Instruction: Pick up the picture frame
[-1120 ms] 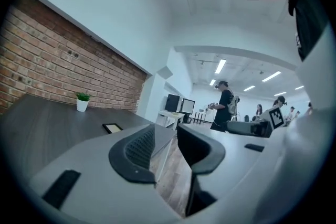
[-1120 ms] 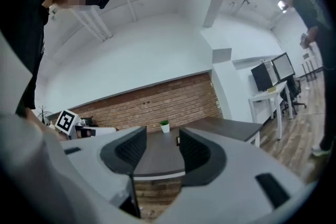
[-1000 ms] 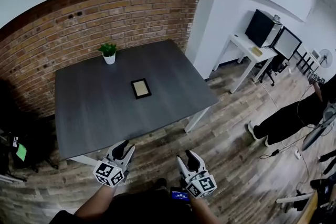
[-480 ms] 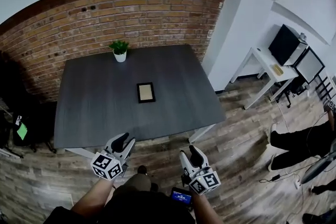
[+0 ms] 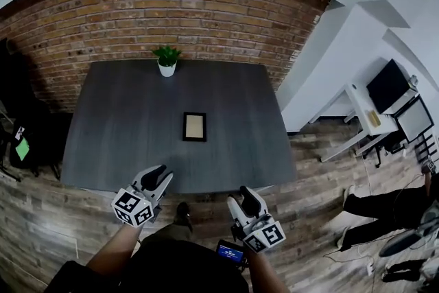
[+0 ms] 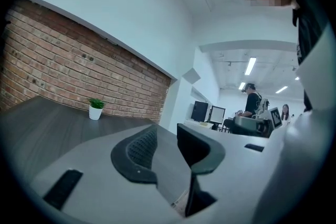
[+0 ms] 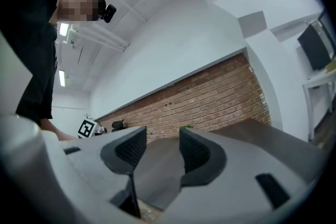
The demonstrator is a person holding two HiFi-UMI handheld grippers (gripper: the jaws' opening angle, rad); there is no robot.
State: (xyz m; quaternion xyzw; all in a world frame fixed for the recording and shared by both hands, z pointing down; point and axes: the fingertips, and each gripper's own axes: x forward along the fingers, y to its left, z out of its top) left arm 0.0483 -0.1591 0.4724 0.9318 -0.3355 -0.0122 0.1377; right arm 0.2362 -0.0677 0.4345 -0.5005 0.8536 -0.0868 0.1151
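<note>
From the head view, a small black-bordered rectangular picture frame (image 5: 194, 126) with a pale insert lies flat near the middle of a dark grey wood-grain tabletop (image 5: 116, 127), well apart from both tools. The left gripper (image 5: 162, 175) and right gripper (image 5: 241, 194) hang over the near edge of the tabletop and the plank floor (image 5: 55, 230) beyond it. A small green plant in a white pot (image 5: 167, 60) stands at the far edge, before a red brick wall (image 5: 171, 7). In the left gripper view, the dark ribbed fingers (image 6: 137, 148) stand moderately apart with nothing between them; only bare tabletop and the distant plant show beyond, and the frame is out of sight. In the right gripper view, the fingers (image 7: 195, 150) are likewise parted and empty, aimed toward the brick wall rather than down at the frame. The pickup looks not yet begun. Because the frame rests flat and low against the tabletop, a shallow approach would likely shove it along the surface instead of catching its border. A steep approach risks jamming the fingertips on the tabletop, and a thin grip on one edge could let it tip out.
</note>
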